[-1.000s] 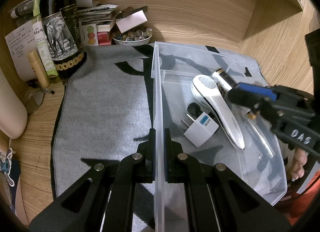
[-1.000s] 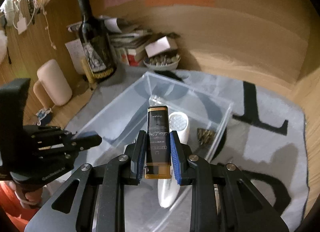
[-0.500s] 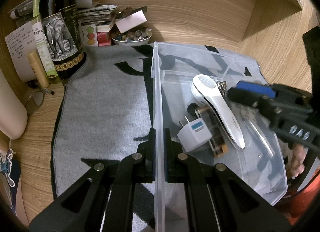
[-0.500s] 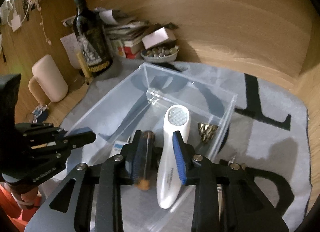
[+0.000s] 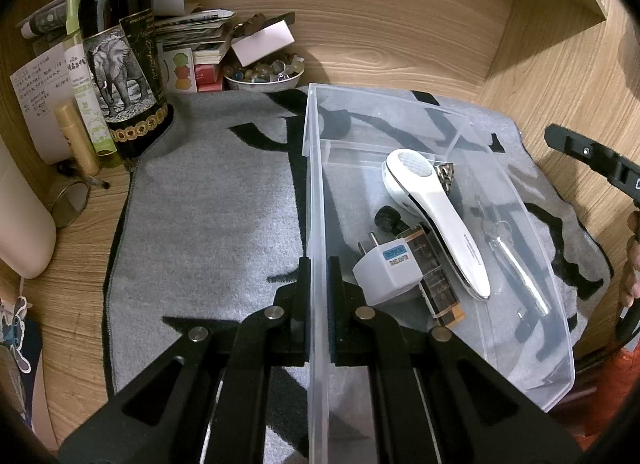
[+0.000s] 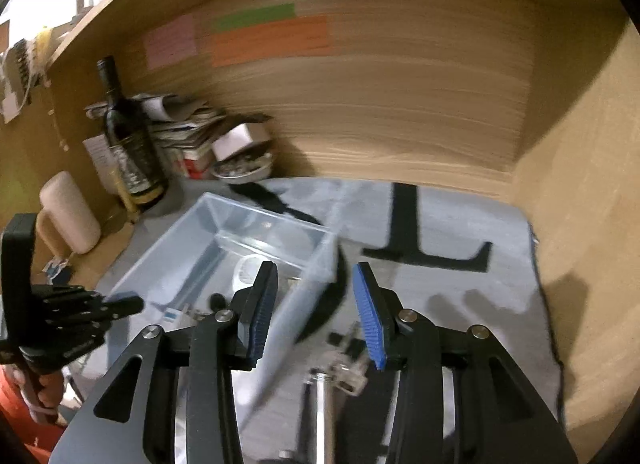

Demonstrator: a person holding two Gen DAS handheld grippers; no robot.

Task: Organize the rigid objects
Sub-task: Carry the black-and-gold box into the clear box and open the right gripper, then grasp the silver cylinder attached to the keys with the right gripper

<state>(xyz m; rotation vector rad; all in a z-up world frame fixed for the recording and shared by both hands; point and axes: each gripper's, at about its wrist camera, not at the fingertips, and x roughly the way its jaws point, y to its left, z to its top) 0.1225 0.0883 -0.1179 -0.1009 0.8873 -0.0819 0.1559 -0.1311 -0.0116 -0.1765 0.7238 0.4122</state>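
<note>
We hold the clear bin [image 5: 316, 224] steady, left gripper [image 5: 318, 296] clamped on its left wall. Our right gripper [image 6: 316, 308] is opening, empty. Next item: metal tool [image 6: 320, 404] on the mat, just right of the bin, directly below the right gripper, long axis near-to-far.

clear glossy plastic bin [image 5: 516, 200]

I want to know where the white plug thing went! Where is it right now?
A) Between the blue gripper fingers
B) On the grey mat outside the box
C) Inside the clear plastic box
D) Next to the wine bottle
C: the white travel adapter lies on the bottom of the clear plastic box, beside the white handheld device.
</note>
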